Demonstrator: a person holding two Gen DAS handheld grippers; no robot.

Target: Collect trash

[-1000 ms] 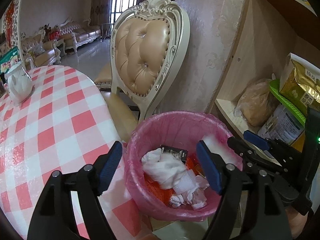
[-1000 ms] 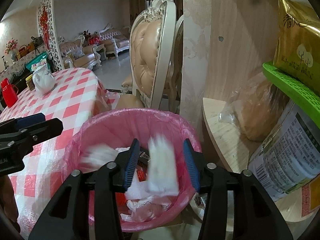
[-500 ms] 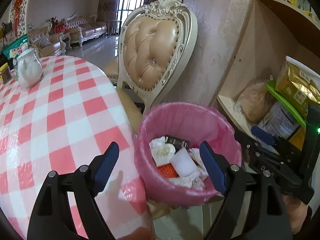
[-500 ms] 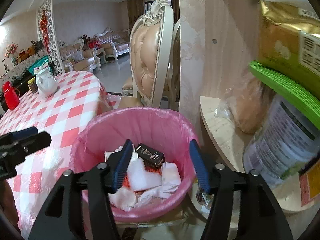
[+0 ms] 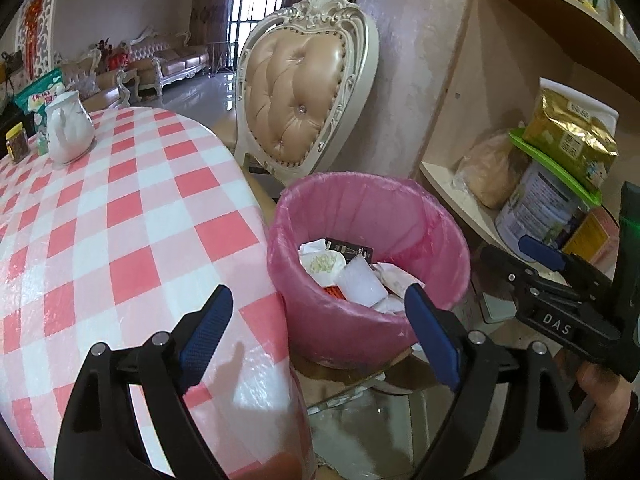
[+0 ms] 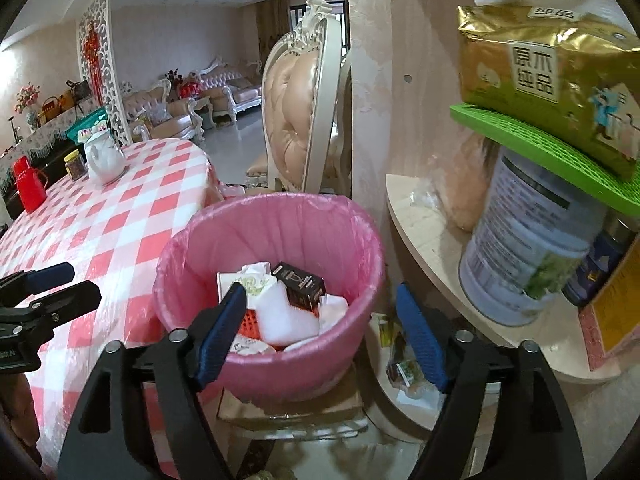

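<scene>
Both claws spread and empty: right claw [image 6: 320,332] sits nearer the pink-lined bin [image 6: 360,240], its trash heap [image 6: 280,300] at 12 o'clock just ahead; left claw [image 5: 316,336] over the counter [image 5: 120,208] sees the bin at 1 o'clock.

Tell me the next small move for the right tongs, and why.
Probably swing the right tongs back over the checked table to look for more trash. They are open and empty, and the tissues and small black box already lie inside the pink-lined bin. The left tongs are open and empty too.
</scene>
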